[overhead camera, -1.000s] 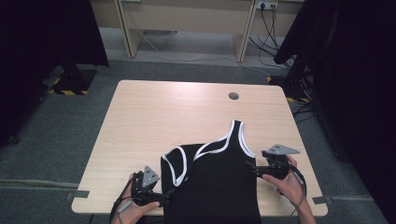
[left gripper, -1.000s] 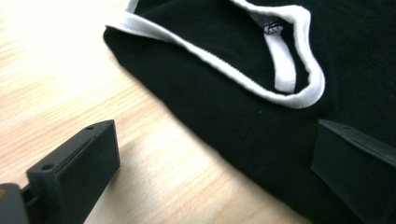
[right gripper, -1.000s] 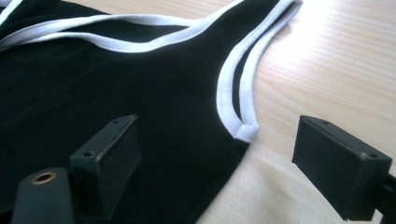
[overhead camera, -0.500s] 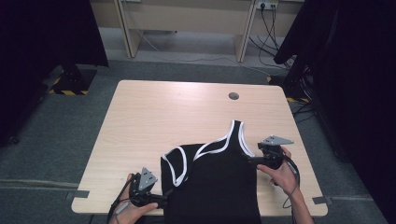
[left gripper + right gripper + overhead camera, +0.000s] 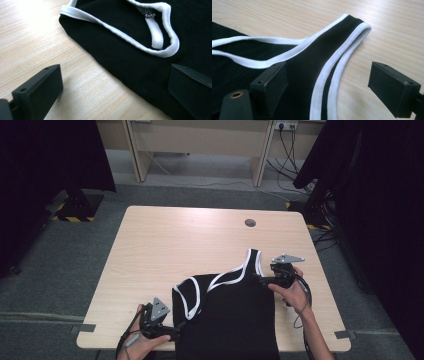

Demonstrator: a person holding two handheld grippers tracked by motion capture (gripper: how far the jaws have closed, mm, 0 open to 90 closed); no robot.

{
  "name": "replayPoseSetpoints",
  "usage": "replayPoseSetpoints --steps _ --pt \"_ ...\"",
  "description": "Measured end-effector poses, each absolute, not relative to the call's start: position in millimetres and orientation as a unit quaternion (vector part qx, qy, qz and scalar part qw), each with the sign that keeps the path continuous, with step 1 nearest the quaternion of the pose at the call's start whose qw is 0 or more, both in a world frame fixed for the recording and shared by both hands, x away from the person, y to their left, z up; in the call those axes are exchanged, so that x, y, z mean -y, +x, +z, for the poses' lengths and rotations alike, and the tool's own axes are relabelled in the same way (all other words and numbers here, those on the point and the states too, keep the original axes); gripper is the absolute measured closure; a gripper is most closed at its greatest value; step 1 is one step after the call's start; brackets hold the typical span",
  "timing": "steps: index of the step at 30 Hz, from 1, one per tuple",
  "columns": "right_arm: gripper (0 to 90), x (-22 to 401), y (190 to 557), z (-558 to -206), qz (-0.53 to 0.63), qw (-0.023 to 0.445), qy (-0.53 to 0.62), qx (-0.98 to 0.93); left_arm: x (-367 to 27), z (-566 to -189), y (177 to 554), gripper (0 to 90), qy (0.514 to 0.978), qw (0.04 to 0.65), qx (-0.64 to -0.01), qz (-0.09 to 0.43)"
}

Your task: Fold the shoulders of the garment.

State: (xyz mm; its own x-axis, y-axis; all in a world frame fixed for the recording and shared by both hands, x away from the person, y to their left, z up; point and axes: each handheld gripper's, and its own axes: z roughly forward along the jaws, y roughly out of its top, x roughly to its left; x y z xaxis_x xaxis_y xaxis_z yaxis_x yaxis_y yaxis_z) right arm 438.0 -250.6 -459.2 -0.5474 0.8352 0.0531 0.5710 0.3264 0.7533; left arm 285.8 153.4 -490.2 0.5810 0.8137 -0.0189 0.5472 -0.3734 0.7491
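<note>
Two grippers, both spread wide, at a black tank top (image 5: 235, 310) on the wooden table (image 5: 165, 245).

The garment lies at the near edge of the table, white-trimmed straps pointing away from the person. The left gripper (image 5: 112, 90) sits at the top's left side — one jaw over bare wood, the other over black cloth, nothing pinched. The right gripper (image 5: 324, 87) straddles the white-edged right strap (image 5: 337, 65) — one jaw over the fabric, the other over the wood beside it, gripping nothing.
</note>
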Motion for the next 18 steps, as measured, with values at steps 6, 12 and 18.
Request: replayPoseSetpoints --steps 6,12,18 --pt "16.8 246.7 456.8 -459.8 0.373 0.178 0.449 -0.792 -152.3 -489.1 287.7 0.0 0.811 0.365 -0.422 0.178" --pt "17.3 244.6 474.9 -462.7 0.371 0.179 0.455 -0.790 -152.0 -488.9 288.2 0.0 0.812 0.364 -0.422 0.177" --pt "17.5 245.1 489.8 -468.5 0.366 0.175 0.465 -0.787 -150.7 -488.4 289.6 0.0 0.811 0.361 -0.424 0.176"
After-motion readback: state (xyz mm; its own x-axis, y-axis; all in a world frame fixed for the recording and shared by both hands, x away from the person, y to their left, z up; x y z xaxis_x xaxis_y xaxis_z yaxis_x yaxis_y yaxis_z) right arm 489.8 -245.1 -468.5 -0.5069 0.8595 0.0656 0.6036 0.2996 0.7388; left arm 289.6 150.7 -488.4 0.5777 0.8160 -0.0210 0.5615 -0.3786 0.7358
